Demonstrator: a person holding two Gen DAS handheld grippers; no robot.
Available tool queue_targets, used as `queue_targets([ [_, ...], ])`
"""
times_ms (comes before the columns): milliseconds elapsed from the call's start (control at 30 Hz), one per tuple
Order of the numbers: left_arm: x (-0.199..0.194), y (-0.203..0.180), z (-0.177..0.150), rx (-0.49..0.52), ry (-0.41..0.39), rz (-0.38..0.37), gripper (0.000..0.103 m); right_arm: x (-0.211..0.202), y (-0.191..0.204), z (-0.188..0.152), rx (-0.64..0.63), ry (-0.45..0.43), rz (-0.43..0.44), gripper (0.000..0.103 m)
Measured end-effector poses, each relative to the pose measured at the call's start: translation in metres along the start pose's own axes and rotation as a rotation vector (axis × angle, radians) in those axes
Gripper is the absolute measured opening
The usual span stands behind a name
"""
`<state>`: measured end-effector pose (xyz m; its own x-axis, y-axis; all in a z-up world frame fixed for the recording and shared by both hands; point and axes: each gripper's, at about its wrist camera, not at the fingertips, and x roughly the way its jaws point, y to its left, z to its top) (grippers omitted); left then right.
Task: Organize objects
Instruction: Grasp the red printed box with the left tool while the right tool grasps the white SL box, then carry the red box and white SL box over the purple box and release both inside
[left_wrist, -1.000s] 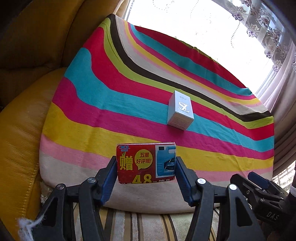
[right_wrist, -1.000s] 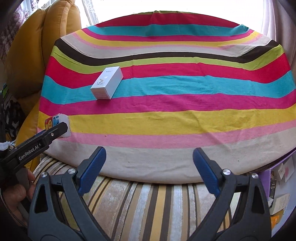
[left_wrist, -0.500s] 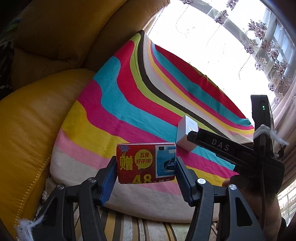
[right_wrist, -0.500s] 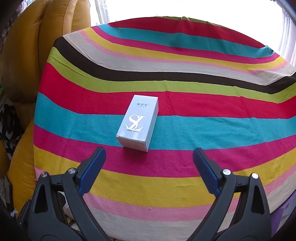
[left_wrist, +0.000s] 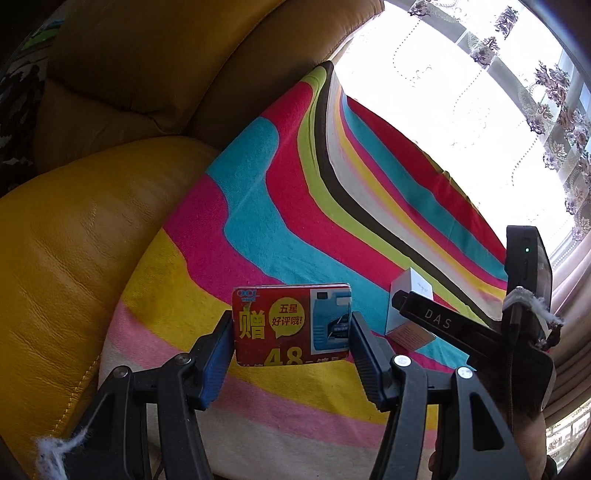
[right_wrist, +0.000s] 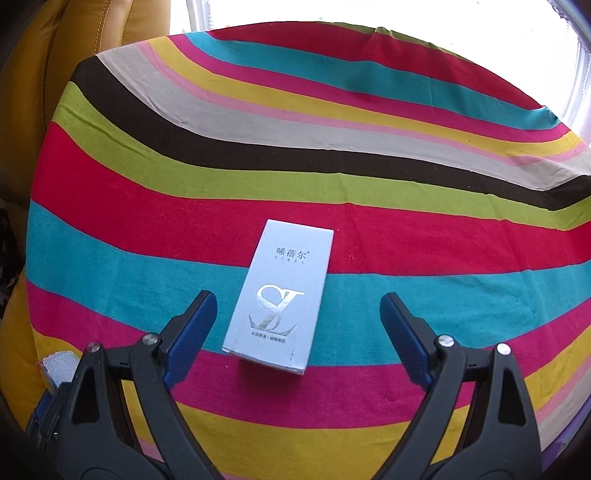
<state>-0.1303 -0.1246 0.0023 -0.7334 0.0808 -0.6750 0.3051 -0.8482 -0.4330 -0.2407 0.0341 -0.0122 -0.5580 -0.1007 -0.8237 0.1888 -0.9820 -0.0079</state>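
The left gripper grasps a red packet above the striped cloth. The right gripper is closing around the silver box lying there, fingers not yet touching. Next, probably pinch its sides, then lift.

Your red card packet stands upright and clamped at both side edges, yellow characters and a blue jug picture facing you. Your silver-white carton (a looped silver logo on top) lies flat on the striped cloth, spanning its teal and red bands.
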Motion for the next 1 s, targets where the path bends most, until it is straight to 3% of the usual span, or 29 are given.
queue_targets([
  [33, 0.002, -0.001, 0.0, 0.005, 0.001, 0.002, 0.061, 0.003, -0.001, 0.0, -0.001, 0.012, 0.008, 0.072],
  [100, 0.006, -0.004, 0.0, 0.019, 0.003, 0.006, 0.061, 0.007, -0.004, -0.001, -0.005, 0.029, 0.015, 0.052],
  [167, 0.009, -0.007, -0.001, 0.034, 0.006, 0.001, 0.061, 0.004, -0.006, -0.004, -0.018, 0.026, 0.007, 0.045],
  [700, -0.007, -0.043, -0.019, 0.166, 0.003, -0.128, 0.061, -0.065, -0.057, -0.069, 0.013, -0.029, -0.014, 0.045],
  [1000, -0.011, -0.078, -0.045, 0.252, 0.05, -0.201, 0.061, -0.111, -0.097, -0.103, 0.077, -0.061, -0.037, 0.045],
])
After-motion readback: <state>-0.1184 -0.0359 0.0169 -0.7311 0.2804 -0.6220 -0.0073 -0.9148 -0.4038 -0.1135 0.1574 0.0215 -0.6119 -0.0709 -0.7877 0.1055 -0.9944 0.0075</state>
